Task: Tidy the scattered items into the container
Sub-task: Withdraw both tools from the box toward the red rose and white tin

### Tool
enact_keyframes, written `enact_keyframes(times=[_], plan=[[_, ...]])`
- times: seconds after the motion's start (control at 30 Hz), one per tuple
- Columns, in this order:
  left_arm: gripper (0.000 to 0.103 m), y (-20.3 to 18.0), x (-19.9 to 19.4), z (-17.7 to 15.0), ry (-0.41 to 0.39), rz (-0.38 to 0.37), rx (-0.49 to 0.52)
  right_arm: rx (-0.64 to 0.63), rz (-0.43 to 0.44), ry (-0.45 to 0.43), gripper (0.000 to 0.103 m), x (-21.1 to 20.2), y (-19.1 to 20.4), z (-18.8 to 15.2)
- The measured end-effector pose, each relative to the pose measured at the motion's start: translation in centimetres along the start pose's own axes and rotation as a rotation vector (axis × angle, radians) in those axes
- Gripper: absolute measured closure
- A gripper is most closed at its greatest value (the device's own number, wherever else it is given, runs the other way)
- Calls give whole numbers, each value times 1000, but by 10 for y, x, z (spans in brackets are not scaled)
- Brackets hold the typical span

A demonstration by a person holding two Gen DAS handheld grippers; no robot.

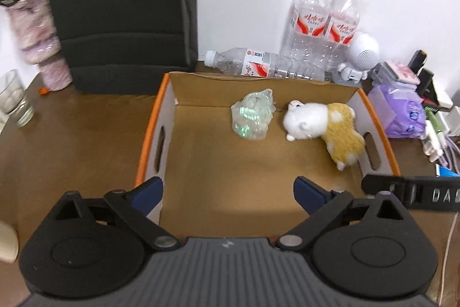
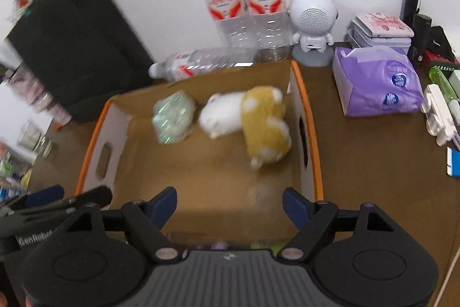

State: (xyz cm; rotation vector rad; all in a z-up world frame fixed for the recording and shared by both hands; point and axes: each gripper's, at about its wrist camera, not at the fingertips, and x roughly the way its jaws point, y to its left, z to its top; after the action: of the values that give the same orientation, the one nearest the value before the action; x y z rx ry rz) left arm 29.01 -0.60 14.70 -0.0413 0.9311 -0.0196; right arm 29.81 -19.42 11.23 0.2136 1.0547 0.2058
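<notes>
An open cardboard box with orange rims (image 1: 149, 140) (image 2: 307, 111) sits on the brown table. Inside lie a white-and-yellow plush toy (image 1: 325, 125) (image 2: 258, 123) and a clear crumpled plastic packet (image 1: 253, 114) (image 2: 172, 117), both toward the far side. My left gripper (image 1: 228, 192) is open and empty above the box's near edge. My right gripper (image 2: 230, 200) is open and empty, also over the near edge. The right gripper's side shows at the right of the left wrist view (image 1: 411, 192); the left gripper shows at the left of the right wrist view (image 2: 57, 200).
Two upright water bottles (image 2: 244, 7) and one lying bottle (image 1: 258, 65) stand behind the box. A white robot speaker (image 2: 313, 19), a purple tissue pack (image 2: 376, 82), tins and cables lie right. A black bag (image 1: 120, 10) and a glass (image 1: 14, 99) are left.
</notes>
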Motion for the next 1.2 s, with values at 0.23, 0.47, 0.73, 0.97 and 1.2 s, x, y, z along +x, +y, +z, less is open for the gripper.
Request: enact_keyframes(times=[0.23, 0.47, 0.73, 0.97, 1.2], plan=[[1, 0, -58, -53, -107, -13, 30, -80, -6, -55, 20, -53, 19, -53], [0, 18, -107, -161, -305, -58, -25, -134, 26, -252, 18, -93, 15, -158], [0, 24, -128, -281, -478, -22, -56, -195, -23, -526, 12, -110, 13, -284], [0, 17, -132, -334, -516, 4, -18, -234, 33, -631, 0, -116, 8, -354], [0, 11, -117, -344, -452, -16, 18, -295, 23, -619, 0, -103, 13, -377]])
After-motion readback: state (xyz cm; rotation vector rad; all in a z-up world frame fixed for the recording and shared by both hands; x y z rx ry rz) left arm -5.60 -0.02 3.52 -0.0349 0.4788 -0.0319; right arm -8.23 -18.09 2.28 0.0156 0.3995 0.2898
